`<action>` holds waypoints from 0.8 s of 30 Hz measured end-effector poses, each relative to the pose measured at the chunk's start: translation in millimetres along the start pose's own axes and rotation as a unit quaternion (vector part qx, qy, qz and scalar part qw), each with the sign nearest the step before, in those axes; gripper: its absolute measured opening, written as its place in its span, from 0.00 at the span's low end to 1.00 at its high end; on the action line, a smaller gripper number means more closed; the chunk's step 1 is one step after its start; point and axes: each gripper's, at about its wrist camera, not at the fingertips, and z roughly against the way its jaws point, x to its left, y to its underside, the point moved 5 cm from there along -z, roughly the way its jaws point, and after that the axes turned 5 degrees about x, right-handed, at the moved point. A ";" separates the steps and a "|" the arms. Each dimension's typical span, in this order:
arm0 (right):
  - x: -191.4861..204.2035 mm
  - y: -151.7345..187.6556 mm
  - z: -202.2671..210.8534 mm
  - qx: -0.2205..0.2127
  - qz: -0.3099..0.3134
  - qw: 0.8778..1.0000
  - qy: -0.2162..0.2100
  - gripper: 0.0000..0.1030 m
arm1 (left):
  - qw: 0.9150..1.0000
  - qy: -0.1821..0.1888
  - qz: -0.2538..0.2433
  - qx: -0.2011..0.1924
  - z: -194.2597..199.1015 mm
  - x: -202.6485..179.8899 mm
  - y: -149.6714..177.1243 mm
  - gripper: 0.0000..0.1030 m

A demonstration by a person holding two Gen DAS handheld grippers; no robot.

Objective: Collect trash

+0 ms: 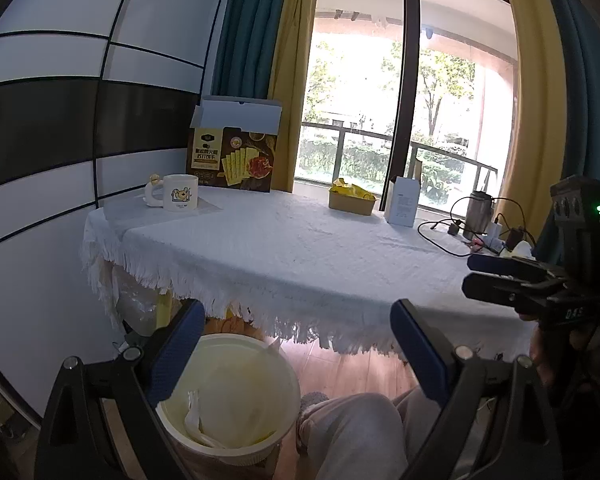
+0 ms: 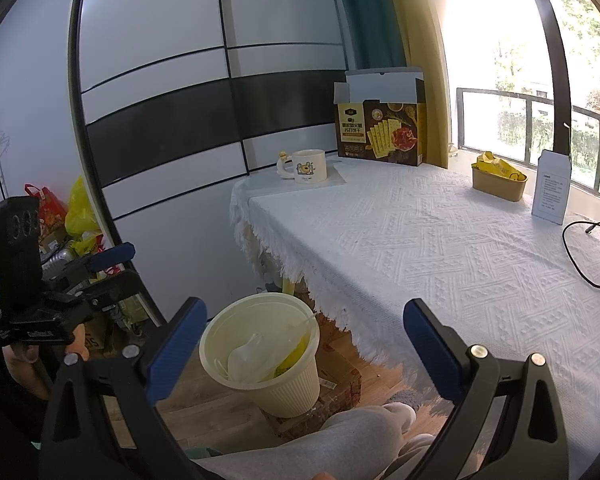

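Both grippers empty, jaws apart: left gripper (image 1: 298, 356), right gripper (image 2: 304, 356). Nearest: cream ribbed bin (image 2: 260, 354) on the floor just off the table's near-left corner, holding crumpled clear plastic and a yellow wrapper, with room left. Far edge of table (image 2: 440, 248), by the window: tan tray (image 2: 498, 188) of yellow wrappers (image 2: 494, 166), probably the remaining trash. They look light, crinkly and slippery, so pinch a bunched fold, not a flat face.

Cream ribbed trash bin (image 2: 278, 364) stands upright on the floor beside the table, holding white and yellow litter (image 2: 260, 354)
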 end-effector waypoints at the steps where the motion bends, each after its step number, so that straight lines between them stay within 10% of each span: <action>1: 0.0 -0.1 0.0 0.000 0.000 1.000 0.000 0.95 | 1.000 0.000 0.000 0.000 0.1 0.0 -0.1 0.91; 24: -1.3 -0.9 1.0 -0.002 0.000 1.000 0.001 0.95 | 1.000 0.005 -0.004 -0.007 5.7 -1.0 -2.5 0.91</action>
